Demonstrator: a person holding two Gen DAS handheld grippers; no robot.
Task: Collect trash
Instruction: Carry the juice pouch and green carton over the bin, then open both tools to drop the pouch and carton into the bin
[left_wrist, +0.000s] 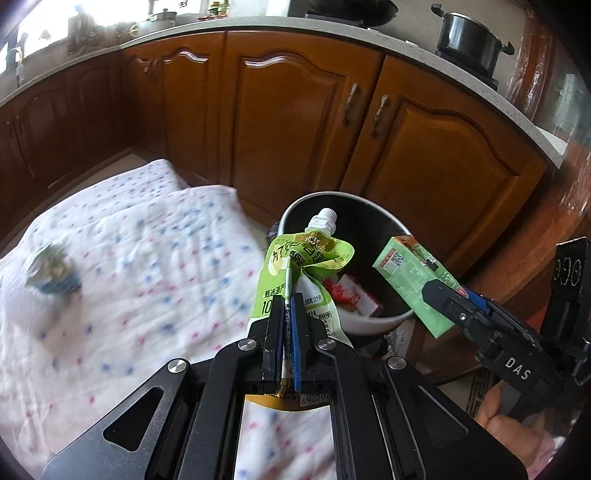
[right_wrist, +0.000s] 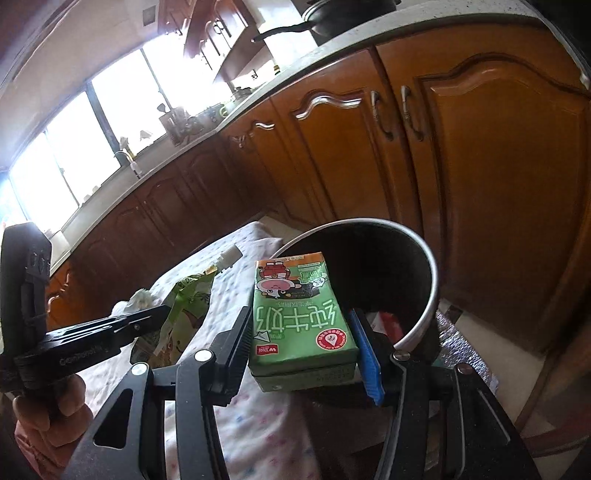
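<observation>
Left gripper (left_wrist: 286, 295) pinched tight on the crumpled lime-green spouted drink pouch (left_wrist: 295, 266); right gripper (right_wrist: 301, 332) half-open, clamping the green milk carton (right_wrist: 301, 321). Risk: both are near the rim of the round dark metal-rimmed bin (right_wrist: 432, 295), so an early release probably drops them onto the dotted white cloth (left_wrist: 129, 258).

Blurred crumpled wrapper (left_wrist: 51, 273) on cloth, bin's (left_wrist: 388, 317) contents half hidden by pouch (left_wrist: 295, 266)

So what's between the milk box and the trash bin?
Nothing: in the right wrist view the milk box, held by the right tool, sits just before the bin's open mouth.
</observation>
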